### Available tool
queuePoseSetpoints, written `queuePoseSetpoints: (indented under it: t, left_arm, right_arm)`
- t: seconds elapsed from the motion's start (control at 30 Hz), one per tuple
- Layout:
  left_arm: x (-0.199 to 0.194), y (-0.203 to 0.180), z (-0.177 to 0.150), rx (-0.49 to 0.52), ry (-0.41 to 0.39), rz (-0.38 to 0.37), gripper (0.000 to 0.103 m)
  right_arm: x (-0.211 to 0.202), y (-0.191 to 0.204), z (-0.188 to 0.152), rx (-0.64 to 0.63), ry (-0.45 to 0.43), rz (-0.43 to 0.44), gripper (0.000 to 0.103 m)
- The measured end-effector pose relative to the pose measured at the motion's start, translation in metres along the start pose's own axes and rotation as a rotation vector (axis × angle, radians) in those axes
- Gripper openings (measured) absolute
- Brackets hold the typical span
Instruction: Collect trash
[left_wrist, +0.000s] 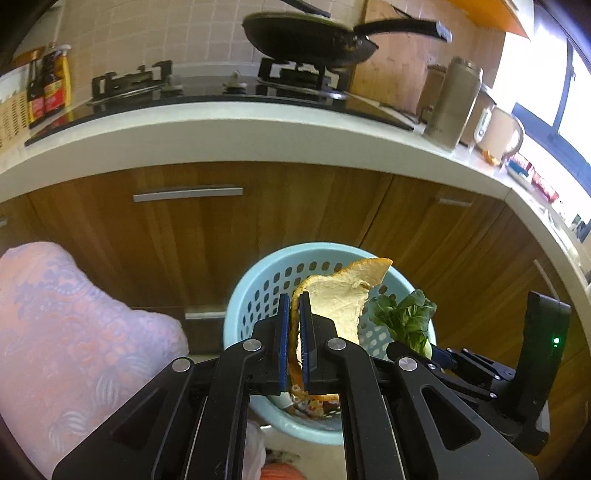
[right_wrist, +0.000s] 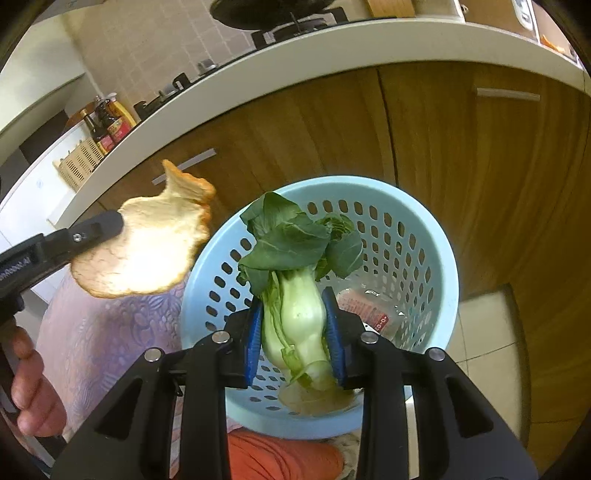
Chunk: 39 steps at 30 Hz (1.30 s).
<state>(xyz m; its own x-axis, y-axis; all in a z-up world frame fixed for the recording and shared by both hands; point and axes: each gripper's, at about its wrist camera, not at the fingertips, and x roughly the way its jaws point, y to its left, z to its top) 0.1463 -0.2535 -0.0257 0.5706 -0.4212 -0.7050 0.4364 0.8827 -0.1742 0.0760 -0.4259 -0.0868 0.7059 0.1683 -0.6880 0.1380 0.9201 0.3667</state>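
left wrist view shows your left gripper (left_wrist: 294, 332) clamped tight on a piece of orange peel (left_wrist: 341, 295), the blue pads pinching its edge while the pale inner side fans out toward the upper right of the frame. the peel hangs over the pale blue perforated basket (left_wrist: 251, 291) at lower centre, which stands on the floor in front of the wooden cabinet doors (left_wrist: 184, 229).

in the right wrist view your right gripper (right_wrist: 295, 339) holds a bok choy (right_wrist: 295, 295) by its white stalk, jaws part open around it and pads pressing both sides, leaves pointing up the frame. it sits right over the basket mouth. a wrapper with red print (right_wrist: 365, 310) already lies inside, at the right of the basket floor.

to release well, bring the peel further in over the opening first; in the right view it appears left of the rim, though the fisheye makes that hard to judge. then open each gripper fully and let the piece fall clear of the pads.

watch the patterned fabric (left_wrist: 74, 314) at the left of the frame, close beside the basket. up top, a frying pan (left_wrist: 310, 37) sits on the stove, sauce bottles (left_wrist: 50, 88) at upper left, a steel flask (left_wrist: 454, 99) at upper right, all well away on the counter.
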Motion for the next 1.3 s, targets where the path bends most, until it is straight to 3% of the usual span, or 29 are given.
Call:
queuePoseSetpoints:
  t: [0.13,0.2,0.23,0.27,0.43,0.5,0.53,0.67,0.9,1.03,1.17,1.3]
  left_arm:
    - [0.016,-0.006,0.002,0.004,0.018,0.004,0.005]
    - [0.022,-0.006,0.002,0.002,0.025,0.002,0.006]
    - [0.024,-0.006,0.003,0.001,0.027,0.004,0.007]
    - [0.027,-0.006,0.002,0.001,0.029,0.004,0.007]
    - [0.04,-0.006,0.001,-0.002,0.056,-0.003,0.008]
    - [0.043,-0.006,-0.001,0.003,0.069,0.0,0.027]
    - [0.043,-0.006,-0.002,0.002,0.072,0.013,0.048]
    - [0.03,0.0,-0.003,0.0,0.043,0.007,0.052]
    - [-0.024,0.014,-0.007,-0.031,-0.041,-0.008,0.054]
    - [-0.07,0.023,-0.018,-0.044,-0.122,0.002,0.067]
    - [-0.116,0.031,-0.033,-0.044,-0.217,0.057,0.076]
    - [-0.151,0.041,-0.056,-0.03,-0.322,0.166,0.084]
  right_arm:
    - [0.01,-0.008,0.001,0.029,0.022,-0.008,0.03]
    - [0.013,-0.013,0.002,0.047,0.029,-0.003,0.042]
    - [0.013,-0.014,0.002,0.058,0.021,0.0,0.054]
    - [0.011,-0.015,0.002,0.061,0.011,0.002,0.058]
    - [0.006,-0.02,0.004,0.072,-0.003,-0.004,0.058]
    - [0.003,-0.023,0.003,0.087,-0.004,0.007,0.058]
    - [0.001,-0.023,0.003,0.089,-0.006,0.011,0.058]
    - [-0.007,-0.017,0.004,0.072,-0.022,0.007,0.058]
    - [-0.041,0.02,0.005,0.005,-0.08,0.02,0.058]
    - [-0.069,0.047,0.004,-0.046,-0.132,0.032,0.058]
    - [-0.095,0.075,-0.002,-0.09,-0.193,0.021,0.064]
    - [-0.107,0.101,-0.013,-0.11,-0.231,0.005,0.069]
